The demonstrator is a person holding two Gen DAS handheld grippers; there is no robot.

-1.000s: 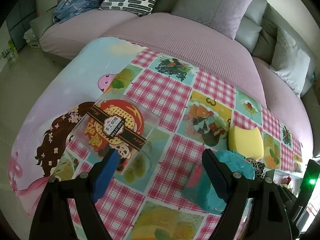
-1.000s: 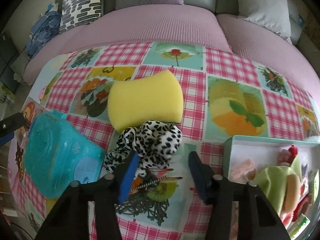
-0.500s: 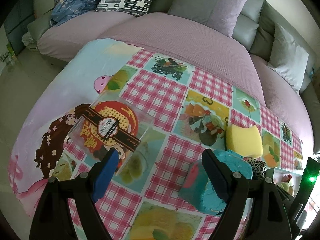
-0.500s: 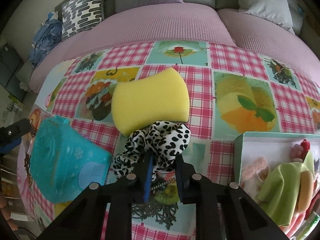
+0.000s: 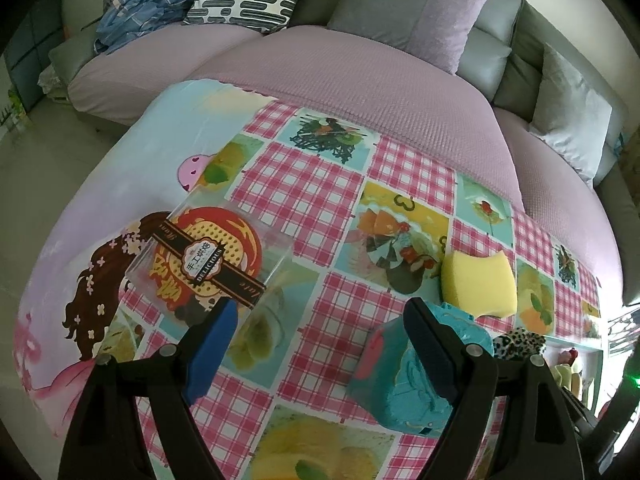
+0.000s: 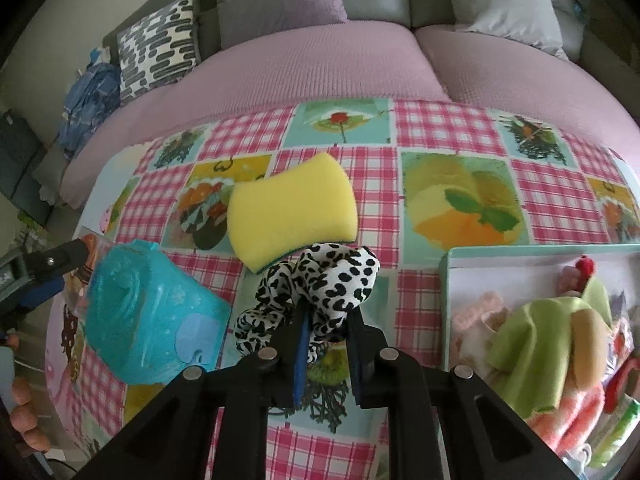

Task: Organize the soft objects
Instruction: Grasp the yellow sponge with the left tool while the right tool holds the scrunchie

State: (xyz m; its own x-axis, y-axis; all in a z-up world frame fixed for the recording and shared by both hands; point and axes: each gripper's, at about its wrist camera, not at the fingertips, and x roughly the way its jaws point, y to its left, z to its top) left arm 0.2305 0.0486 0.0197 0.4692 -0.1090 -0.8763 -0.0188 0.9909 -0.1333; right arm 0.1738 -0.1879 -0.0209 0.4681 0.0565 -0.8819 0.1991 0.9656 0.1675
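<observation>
Left gripper [image 5: 316, 344], lower frame: spread wide, empty, unchanged. Right gripper [image 6: 326, 350], lower centre: gone from spread to pinching the leopard-print scrunchie [image 6: 320, 280], just below the yellow sponge [image 6: 292, 210]. Ready for the tray [image 6: 446, 276], right.

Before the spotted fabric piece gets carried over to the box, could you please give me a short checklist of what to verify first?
1. Right gripper shut on the leopard-print fabric: ok.
2. Fabric fully clear of the yellow sponge: cannot tell, their edges overlap in view.
3. Space left in the box on the near-left side: ok.
4. Teal pouch out of the path to the box: ok.
5. Left gripper open, holding nothing: ok.
</observation>
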